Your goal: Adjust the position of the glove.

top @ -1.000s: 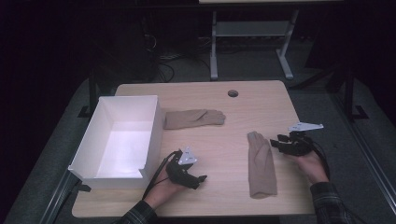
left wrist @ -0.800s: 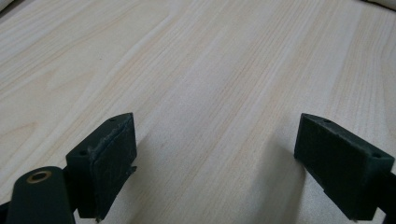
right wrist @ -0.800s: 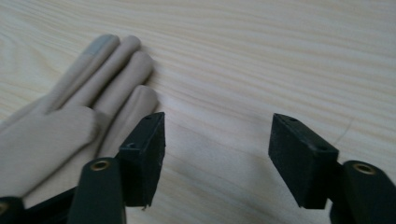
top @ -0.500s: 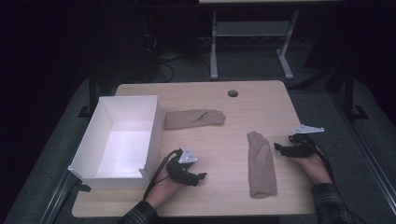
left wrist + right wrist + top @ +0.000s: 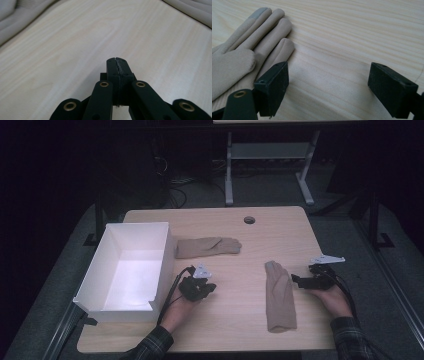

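Note:
Two tan gloves lie flat on the wooden table (image 5: 240,320). One glove (image 5: 207,246) lies crosswise near the middle, and the other glove (image 5: 279,295) lies lengthwise at the right. My right gripper (image 5: 296,280) rests on the table just right of that glove and points at it. In the right gripper view it (image 5: 328,75) stands open, its left jaw beside the glove's fingers (image 5: 262,32) and bare wood between the jaws. My left gripper (image 5: 210,287) lies on the table beside the white box, and its jaws (image 5: 116,60) are shut on nothing.
An open white box (image 5: 165,255) stands at the table's left side with nothing in it that I can see. A round cable hole (image 5: 249,219) sits near the far edge. Beyond the table are a dark floor, cables and a metal stand (image 5: 270,155).
My right gripper has slid slightly toward the near edge beside the glove. The left gripper, both gloves and the box have stayed put.

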`<state>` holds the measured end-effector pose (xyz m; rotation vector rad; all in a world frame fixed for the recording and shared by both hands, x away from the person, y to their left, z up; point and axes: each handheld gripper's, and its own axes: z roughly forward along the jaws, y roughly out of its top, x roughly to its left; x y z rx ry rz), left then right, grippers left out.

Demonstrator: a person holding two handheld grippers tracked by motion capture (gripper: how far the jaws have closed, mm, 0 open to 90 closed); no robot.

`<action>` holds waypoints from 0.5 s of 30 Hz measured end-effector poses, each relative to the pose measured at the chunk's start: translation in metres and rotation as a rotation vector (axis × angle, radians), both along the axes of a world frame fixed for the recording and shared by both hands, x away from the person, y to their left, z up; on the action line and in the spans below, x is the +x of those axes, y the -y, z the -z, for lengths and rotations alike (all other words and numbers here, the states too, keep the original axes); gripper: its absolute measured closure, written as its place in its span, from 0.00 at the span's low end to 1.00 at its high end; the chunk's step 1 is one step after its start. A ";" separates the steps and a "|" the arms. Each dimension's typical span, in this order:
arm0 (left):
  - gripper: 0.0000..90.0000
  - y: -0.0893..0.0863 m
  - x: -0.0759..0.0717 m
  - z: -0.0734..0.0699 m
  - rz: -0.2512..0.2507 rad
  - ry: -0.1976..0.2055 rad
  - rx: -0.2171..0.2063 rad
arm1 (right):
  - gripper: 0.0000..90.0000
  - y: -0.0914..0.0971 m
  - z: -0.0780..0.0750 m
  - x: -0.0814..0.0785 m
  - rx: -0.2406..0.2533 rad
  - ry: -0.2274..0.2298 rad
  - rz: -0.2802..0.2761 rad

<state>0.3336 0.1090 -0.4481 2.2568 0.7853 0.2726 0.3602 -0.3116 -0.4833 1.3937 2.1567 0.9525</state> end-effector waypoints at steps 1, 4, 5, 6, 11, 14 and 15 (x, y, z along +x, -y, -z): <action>0.99 0.001 0.002 -0.001 -0.006 0.006 0.004 | 0.19 0.000 0.000 0.000 0.001 -0.001 0.001; 0.99 0.004 0.010 -0.004 -0.016 0.017 0.009 | 0.19 0.000 0.000 0.000 0.001 0.000 0.000; 0.99 0.005 0.012 -0.005 -0.020 0.020 0.007 | 0.19 0.000 0.000 0.000 0.001 -0.001 0.001; 0.99 0.007 0.015 -0.005 -0.020 0.016 0.008 | 0.18 0.000 0.000 0.000 0.001 0.000 0.001; 0.99 0.013 0.033 -0.011 -0.043 0.020 -0.009 | 0.18 0.000 0.000 0.000 0.001 0.000 0.001; 0.99 0.014 0.044 -0.013 -0.043 0.029 -0.006 | 0.19 0.000 0.000 0.000 0.001 -0.001 0.001; 0.99 0.015 0.048 -0.013 -0.048 0.033 -0.006 | 0.19 0.000 0.000 0.000 0.001 0.000 0.001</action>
